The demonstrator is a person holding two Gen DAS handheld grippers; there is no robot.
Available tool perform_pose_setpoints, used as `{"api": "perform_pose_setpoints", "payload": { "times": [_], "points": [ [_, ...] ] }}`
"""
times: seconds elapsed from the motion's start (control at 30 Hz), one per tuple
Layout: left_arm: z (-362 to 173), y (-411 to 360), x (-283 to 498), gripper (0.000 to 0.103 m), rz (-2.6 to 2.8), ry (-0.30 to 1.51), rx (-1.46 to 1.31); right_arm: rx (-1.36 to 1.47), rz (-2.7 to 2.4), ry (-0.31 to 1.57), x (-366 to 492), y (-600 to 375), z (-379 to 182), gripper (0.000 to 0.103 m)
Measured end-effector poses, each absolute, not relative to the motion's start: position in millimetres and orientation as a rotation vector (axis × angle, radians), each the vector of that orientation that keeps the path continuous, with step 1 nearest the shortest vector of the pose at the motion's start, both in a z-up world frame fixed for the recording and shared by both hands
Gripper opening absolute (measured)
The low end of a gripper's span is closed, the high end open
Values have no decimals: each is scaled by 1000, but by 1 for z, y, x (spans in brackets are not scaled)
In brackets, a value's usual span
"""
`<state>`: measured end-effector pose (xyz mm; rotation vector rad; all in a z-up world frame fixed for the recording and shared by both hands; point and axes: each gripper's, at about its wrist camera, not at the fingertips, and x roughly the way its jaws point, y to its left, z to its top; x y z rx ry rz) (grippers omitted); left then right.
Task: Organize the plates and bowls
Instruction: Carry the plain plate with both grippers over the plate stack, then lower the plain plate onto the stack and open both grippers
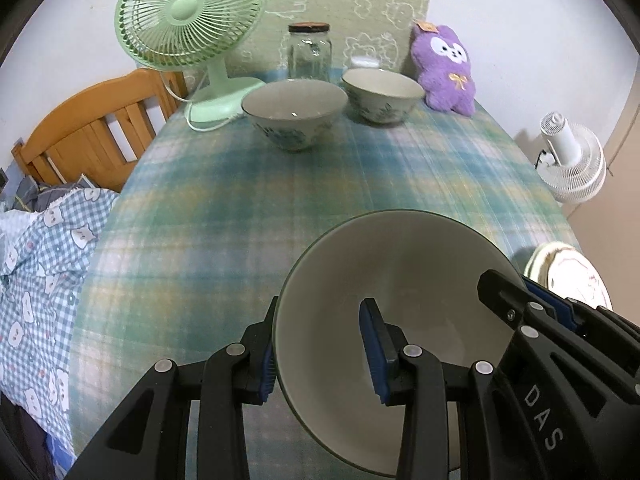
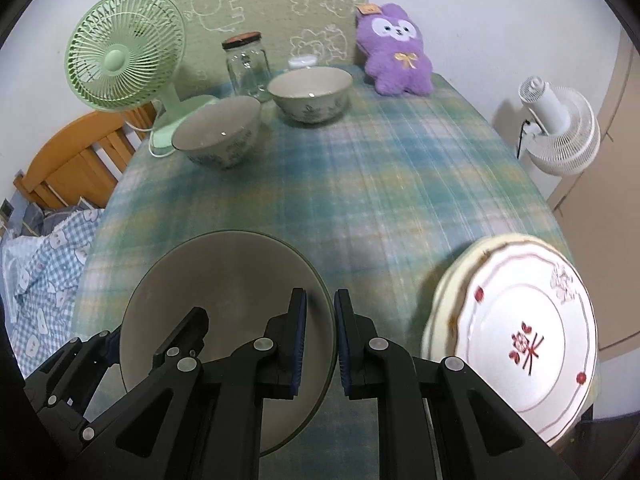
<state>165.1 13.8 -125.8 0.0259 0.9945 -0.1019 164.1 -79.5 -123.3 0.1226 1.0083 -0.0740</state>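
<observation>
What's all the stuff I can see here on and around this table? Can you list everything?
Held bowl: one, pale inside with dark rim, gripped at both sides over the near table.
Patterned bowls: two, cream with blue-green print, far side, left one and right one.
Plates: a stack, white with red flowers, near right corner.
Glass jar: one, clear, dark lid, behind the bowls.
Desk fan: one, mint green, far left.
Plush toy: one, purple, far right.
Tablecloth: one, blue-green plaid.
Floor fan: one, white, right of table.
Headboard: one, wooden, left.
Bedding: blue checked, left.
Left gripper: black, blue pads, on the bowl's rim.
Right gripper: same, on the opposite rim.
</observation>
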Motion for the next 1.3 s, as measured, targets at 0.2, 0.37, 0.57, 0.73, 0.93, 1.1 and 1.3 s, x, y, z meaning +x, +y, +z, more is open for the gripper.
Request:
{"api": "perform_pose_setpoints", "payload": {
  "times": [0.2,0.37,0.57,0.73,0.93,1.1,1.3],
  "points": [
    [-134,4,154,33,-104,1008,30,128,-87,1023,151,-92,-133,18],
    [-141,0,148,28,-103,1026,33,135,-97,1038,144,-98,-139,18],
    [-148,1,142,21,-89,1037,40,144,-96,1054,137,-102,-149,17],
    [-148,0,140,20,-81,1032,41,136,-90,1050,136,-102,-150,17],
    [-142,1,138,30,-51,1021,40,119,-45,1058,136,-103,-146,18],
    [-127,1,138,49,-16,1003,38,108,-27,1062,140,-108,-135,21],
    [-93,12,138,71,39,958,-47,77,-2,1021,140,-118,-107,46]
  ]
}}
